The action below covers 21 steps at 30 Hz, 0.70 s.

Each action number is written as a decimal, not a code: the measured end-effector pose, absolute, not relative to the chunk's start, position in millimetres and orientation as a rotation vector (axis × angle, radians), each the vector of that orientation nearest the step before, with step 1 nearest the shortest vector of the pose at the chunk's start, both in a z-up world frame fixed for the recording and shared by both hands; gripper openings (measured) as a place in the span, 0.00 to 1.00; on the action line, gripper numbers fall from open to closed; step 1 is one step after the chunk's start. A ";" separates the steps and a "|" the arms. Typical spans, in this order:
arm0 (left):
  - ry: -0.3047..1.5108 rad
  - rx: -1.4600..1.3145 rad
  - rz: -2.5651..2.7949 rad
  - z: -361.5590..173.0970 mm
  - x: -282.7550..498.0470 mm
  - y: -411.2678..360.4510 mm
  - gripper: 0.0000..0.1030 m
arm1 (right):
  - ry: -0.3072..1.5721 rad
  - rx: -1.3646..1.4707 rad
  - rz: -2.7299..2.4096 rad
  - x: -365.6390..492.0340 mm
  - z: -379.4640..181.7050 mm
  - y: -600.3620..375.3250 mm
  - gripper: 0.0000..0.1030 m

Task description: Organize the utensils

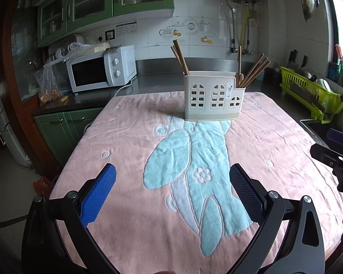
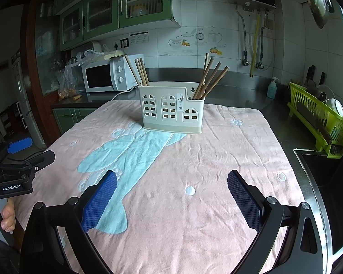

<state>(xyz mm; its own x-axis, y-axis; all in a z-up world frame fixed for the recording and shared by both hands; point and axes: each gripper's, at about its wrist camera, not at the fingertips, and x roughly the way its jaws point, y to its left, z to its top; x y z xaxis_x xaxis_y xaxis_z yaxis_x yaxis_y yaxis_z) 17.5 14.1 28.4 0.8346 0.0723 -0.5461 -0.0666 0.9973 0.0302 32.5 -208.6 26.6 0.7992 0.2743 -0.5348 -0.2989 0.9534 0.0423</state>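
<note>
A cream plastic utensil holder (image 1: 213, 96) with window-shaped cutouts stands upright at the far side of a pink towel (image 1: 130, 137). It also shows in the right wrist view (image 2: 171, 107). Brown chopsticks (image 1: 180, 57) lean in its left compartment and more chopsticks (image 1: 255, 69) in its low right compartment; they show again in the right wrist view (image 2: 141, 70) (image 2: 211, 80). My left gripper (image 1: 172, 180) is open and empty above the towel's near part. My right gripper (image 2: 171, 185) is open and empty, to the right of the left one.
A white microwave (image 1: 100, 68) and plastic bags sit on the dark counter at the left. A green dish rack (image 2: 320, 118) with dishes stands at the right beside a sink (image 2: 327, 171). A soap bottle (image 2: 272, 89) stands behind the towel. Green cabinets hang above.
</note>
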 end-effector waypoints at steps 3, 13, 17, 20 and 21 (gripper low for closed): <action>0.579 0.009 0.072 28.0 17.0 14.0 0.95 | 0.566 -0.043 0.308 32.7 27.0 -208.6 0.91; 0.584 0.000 0.067 26.5 18.2 13.7 0.95 | 0.570 -0.044 0.310 32.1 24.3 -207.6 0.91; 0.583 -0.001 0.069 26.2 18.9 13.6 0.95 | 0.571 -0.044 0.309 32.3 24.2 -207.3 0.91; 0.589 0.003 0.072 25.8 20.1 13.2 0.95 | 0.574 -0.044 0.308 31.9 23.5 -206.9 0.91; 0.590 0.002 0.070 25.5 20.2 12.8 0.95 | 0.575 -0.043 0.308 31.9 23.7 -207.0 0.91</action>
